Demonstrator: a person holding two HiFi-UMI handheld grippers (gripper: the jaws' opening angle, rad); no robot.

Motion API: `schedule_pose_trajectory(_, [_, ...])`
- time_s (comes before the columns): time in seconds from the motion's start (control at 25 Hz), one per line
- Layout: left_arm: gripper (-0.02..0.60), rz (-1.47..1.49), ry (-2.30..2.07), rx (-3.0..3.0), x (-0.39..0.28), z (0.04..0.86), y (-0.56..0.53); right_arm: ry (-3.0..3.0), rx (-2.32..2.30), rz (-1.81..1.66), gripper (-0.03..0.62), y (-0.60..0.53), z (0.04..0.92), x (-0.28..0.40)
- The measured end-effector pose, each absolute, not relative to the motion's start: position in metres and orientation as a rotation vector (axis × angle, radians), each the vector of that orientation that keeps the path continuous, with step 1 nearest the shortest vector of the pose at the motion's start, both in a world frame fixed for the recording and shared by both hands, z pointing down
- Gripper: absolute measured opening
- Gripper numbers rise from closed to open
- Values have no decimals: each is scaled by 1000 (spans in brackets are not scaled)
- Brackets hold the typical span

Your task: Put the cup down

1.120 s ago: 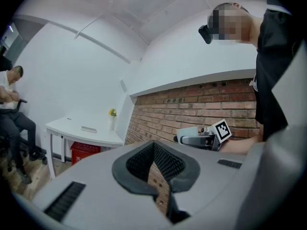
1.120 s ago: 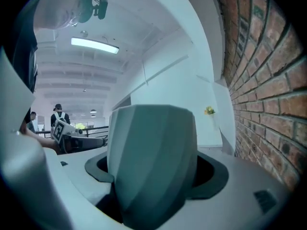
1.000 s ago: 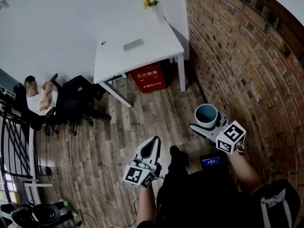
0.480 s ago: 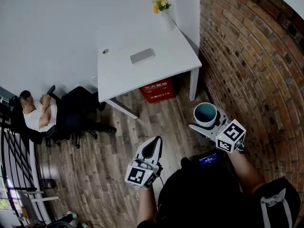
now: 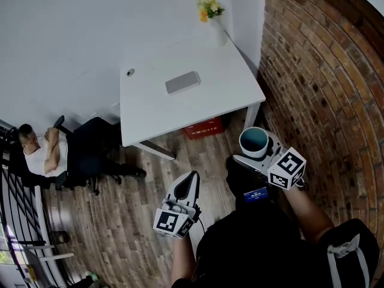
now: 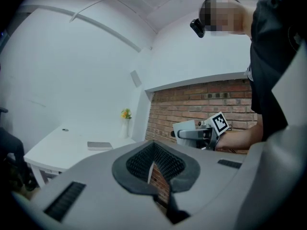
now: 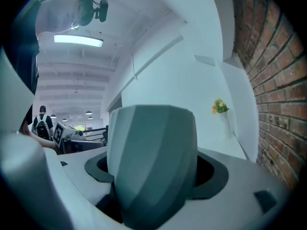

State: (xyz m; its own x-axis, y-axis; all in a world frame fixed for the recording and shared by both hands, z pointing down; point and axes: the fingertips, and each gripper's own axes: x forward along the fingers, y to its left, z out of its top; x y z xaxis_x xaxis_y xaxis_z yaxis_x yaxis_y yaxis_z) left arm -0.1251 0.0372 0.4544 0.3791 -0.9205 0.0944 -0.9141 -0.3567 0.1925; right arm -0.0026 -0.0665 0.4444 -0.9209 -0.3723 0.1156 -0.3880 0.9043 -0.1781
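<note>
We see cup (image 7: 152, 162) upright, clamped between jaws of right gripper (image 5: 255, 153), carried in air over wood floor (image 5: 132, 209), near corner of white table (image 5: 198, 104). Left gripper (image 5: 191, 180): jaws pressed together, nothing between. Brick wall (image 5: 324, 71) on our right; flowers (image 5: 210, 8) at table's far corner; seated person (image 5: 42, 155) well left.

White table (image 5: 222, 101) tucked into the corner by the brick wall (image 5: 324, 71), bearing a flat grey box (image 5: 183, 82) near its middle, a small round dark thing (image 5: 129, 72) by the left edge, and a vase of yellow flowers (image 5: 216, 29) at the far corner. Below, wooden plank floor (image 5: 120, 221) with a red box (image 5: 203, 128) under the table and a black office chair (image 5: 90, 155) off its left end.
</note>
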Motion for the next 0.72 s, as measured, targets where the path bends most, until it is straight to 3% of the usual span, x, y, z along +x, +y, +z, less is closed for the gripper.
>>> schedule_pose_trajectory(0.72, [8,0,-1739,2397,-203,422,-215,-3032,371,309,399,-310,431,-116])
